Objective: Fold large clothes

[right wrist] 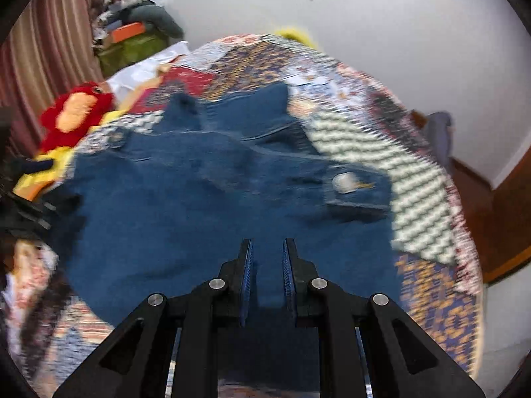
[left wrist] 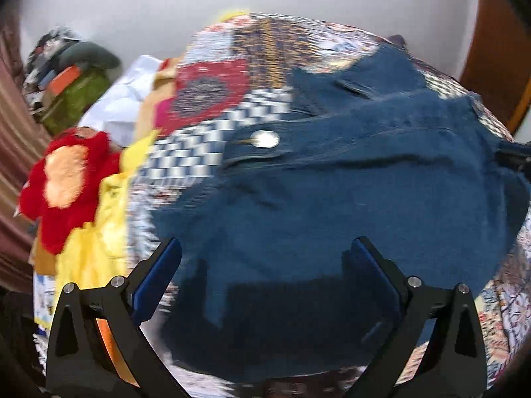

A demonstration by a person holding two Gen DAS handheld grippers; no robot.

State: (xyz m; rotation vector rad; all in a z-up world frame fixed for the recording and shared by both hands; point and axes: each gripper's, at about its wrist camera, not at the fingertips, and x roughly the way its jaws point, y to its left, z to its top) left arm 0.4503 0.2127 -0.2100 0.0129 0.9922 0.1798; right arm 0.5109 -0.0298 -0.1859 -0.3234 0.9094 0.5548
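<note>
Left gripper [left wrist: 265,258] fingers wide, right gripper [right wrist: 267,252] fingers nearly closed, seemingly empty; the dark blue denim garment [left wrist: 332,182] could bunch at six o'clock.

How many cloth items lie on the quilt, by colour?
Blue jeans: 1
Red plush: 1
Yellow cloth: 1
White cloth: 1
Total: 4, all on or at the edge of the quilt; blur may hide more.

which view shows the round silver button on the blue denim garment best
The left wrist view: the round silver button on the blue denim garment sits near centre, bright. The right wrist view shows it smaller, blurred, off to the right.
</note>
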